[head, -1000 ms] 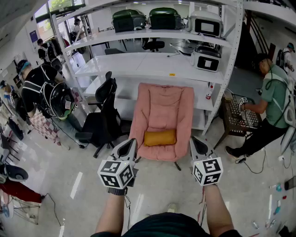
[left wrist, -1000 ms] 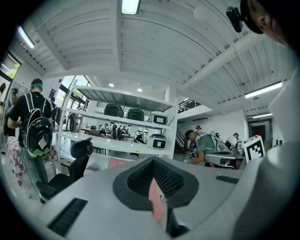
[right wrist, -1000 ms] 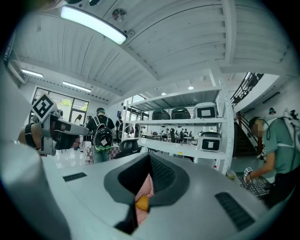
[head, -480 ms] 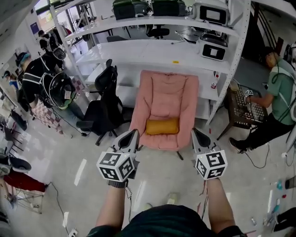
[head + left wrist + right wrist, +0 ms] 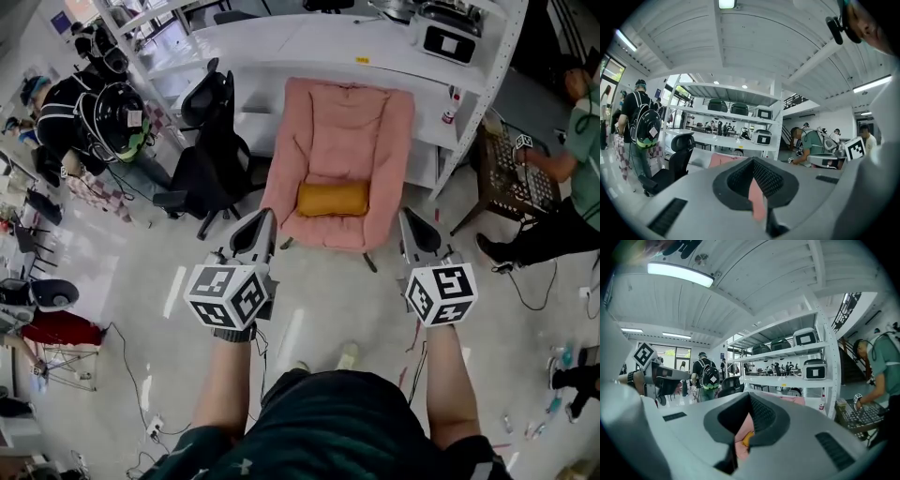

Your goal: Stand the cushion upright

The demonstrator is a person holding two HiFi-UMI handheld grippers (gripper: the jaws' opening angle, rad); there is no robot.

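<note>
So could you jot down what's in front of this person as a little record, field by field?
place: workshop floor in front of white shelving
pink chair: faces the person
cushion: yellow, lying across the chair's seat, not yet stood up
left gripper: short of the chair's front edge, jaws together, holding nothing
right gripper: level with the left one, jaws together, holding nothing
black office chair: just left of the pink chair
</note>
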